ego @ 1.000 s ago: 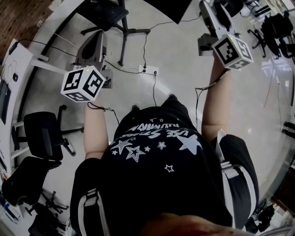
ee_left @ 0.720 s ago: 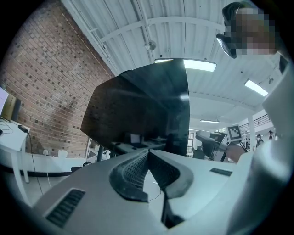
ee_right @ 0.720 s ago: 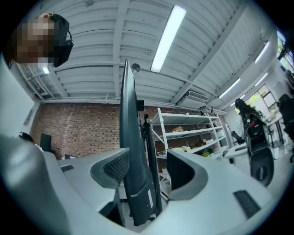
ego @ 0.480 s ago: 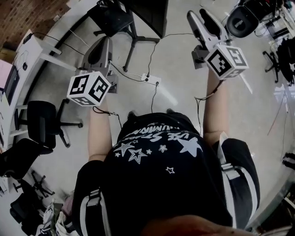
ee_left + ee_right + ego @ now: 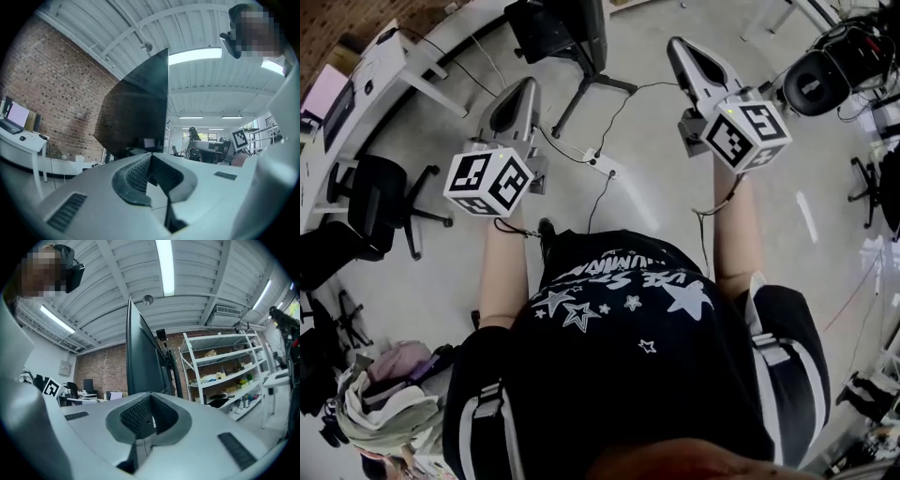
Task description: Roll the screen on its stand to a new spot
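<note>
Screen (image 5: 562, 28) on its wheeled stand (image 5: 581, 86) stands at the top of the head view, straight ahead of the person and between the lines of the two outstretched arms. The left gripper (image 5: 525, 86) points toward the screen's left side and stops short of it, touching nothing. In the left gripper view its ribbed pads (image 5: 136, 173) meet at the tips with nothing caught between them, and the dark panel rises just beyond, with a brick wall (image 5: 56, 93) behind it. The right gripper (image 5: 677, 47) reaches toward the screen's right side and is likewise clear of it. Its jaws have just been closing and now sit fully together on nothing. Over them the right gripper view shows the screen nearly edge-on, close ahead, with white shelving (image 5: 225, 371) to the screen's right. A white power strip (image 5: 602, 164) lies on the floor between the stand's feet and the person.
</note>
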The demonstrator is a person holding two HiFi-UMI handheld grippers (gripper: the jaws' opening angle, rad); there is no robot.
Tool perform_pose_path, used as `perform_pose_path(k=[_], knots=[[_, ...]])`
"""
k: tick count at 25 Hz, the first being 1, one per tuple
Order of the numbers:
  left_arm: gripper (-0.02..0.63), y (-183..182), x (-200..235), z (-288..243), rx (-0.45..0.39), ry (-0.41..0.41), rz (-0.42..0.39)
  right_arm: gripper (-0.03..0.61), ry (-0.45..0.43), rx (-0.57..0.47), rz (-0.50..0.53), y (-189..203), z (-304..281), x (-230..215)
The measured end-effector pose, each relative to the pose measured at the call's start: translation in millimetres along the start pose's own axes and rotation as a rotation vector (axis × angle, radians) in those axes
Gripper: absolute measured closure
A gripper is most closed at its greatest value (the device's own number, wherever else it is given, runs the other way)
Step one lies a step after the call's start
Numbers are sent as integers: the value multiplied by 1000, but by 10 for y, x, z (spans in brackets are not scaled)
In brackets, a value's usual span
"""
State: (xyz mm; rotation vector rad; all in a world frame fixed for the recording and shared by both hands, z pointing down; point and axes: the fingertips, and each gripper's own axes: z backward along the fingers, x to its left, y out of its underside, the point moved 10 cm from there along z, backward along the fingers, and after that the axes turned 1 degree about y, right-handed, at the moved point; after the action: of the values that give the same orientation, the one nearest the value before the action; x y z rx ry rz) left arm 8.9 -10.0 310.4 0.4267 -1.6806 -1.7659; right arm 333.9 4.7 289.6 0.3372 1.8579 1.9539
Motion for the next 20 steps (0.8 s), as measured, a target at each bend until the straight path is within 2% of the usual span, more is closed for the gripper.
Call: perform_pose_path(k=[3,8,14,20], knots=[[603,15,-201,79,-6,-33,-4,572,-51,4,-2,11,86,-13],[603,104,-397,247,17,-62,-9,572,-86,26,-22,158,219,32],[603,187,-496,304,33,-72,-2,572,-68,17,-78,226,345,-58],[603,26,-425,435,22,-77,22,572,-59,42,-55,58,274,143]])
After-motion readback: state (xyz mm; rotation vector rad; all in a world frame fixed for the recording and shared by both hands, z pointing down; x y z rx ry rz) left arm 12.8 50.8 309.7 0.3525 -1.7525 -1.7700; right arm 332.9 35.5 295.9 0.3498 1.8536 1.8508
